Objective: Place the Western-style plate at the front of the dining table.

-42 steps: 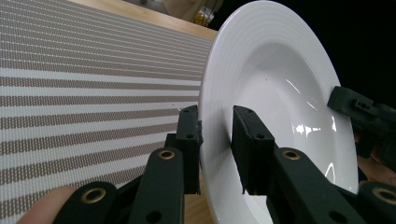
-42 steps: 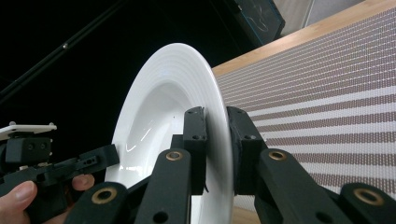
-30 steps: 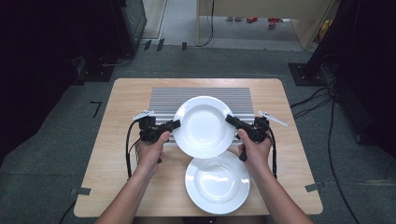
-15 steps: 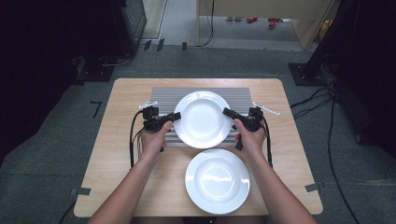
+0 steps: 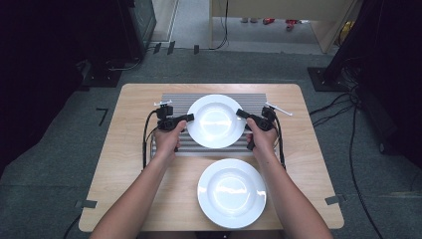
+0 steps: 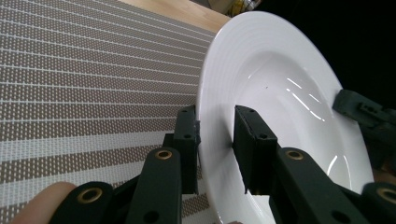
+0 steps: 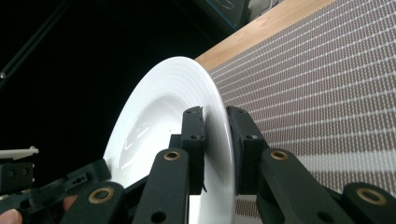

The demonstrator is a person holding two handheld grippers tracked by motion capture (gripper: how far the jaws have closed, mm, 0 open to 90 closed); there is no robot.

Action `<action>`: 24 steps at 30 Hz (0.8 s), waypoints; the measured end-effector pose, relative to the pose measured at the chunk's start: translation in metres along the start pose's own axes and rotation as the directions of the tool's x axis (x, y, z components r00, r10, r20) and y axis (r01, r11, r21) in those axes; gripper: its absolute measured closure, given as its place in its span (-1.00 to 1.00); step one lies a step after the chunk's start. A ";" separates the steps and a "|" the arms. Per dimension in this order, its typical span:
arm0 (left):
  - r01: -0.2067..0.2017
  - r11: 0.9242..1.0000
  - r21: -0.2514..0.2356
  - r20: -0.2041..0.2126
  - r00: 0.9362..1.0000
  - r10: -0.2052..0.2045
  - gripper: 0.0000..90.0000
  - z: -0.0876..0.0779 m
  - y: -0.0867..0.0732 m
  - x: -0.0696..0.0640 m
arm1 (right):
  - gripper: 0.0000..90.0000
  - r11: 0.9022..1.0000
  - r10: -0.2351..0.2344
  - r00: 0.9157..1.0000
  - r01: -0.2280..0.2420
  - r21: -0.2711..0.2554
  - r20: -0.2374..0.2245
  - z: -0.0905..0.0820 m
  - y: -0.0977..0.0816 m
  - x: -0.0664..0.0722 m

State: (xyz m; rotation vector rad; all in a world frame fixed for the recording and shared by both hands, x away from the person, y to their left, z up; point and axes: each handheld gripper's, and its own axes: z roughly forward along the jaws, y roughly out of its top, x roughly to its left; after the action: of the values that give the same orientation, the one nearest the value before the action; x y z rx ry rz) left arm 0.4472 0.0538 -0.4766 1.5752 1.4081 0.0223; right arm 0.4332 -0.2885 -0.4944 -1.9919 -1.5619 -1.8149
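Carried toward twelve o'clock since a second ago, and lower now: the held plate (image 5: 215, 121) over the striped mat (image 5: 174, 101), well clear of the second plate (image 5: 232, 192) at six o'clock. Clamped on its rim at nine o'clock by the left gripper (image 5: 187, 118), at three o'clock by the right gripper (image 5: 241, 114). Nearly shut, both pinching rim.

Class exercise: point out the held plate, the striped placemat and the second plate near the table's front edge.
held plate (image 5: 215, 121): high view, centre of its bowl.
striped placemat (image 5: 174, 101): high view, bare far-left corner.
second plate (image 5: 232, 192): high view, centre of its bowl.
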 end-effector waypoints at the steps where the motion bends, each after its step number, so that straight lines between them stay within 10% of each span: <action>1: 0.000 1.000 0.000 0.000 1.000 0.000 0.60 0.000 0.000 0.000 | 0.77 1.000 -0.001 1.000 0.000 -0.020 -0.005 0.002 0.001 0.000; 24: 0.069 0.997 0.036 -0.061 0.996 -0.067 0.60 0.031 0.009 0.019 | 0.73 0.998 0.042 0.997 -0.044 0.037 0.070 0.036 0.006 -0.023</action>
State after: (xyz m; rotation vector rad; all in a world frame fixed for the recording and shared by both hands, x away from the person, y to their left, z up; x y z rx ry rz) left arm 0.4780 0.0497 -0.4976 1.5682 1.5163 0.0019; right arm 0.4672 -0.2844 -0.5199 -2.0758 -1.5464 -1.7053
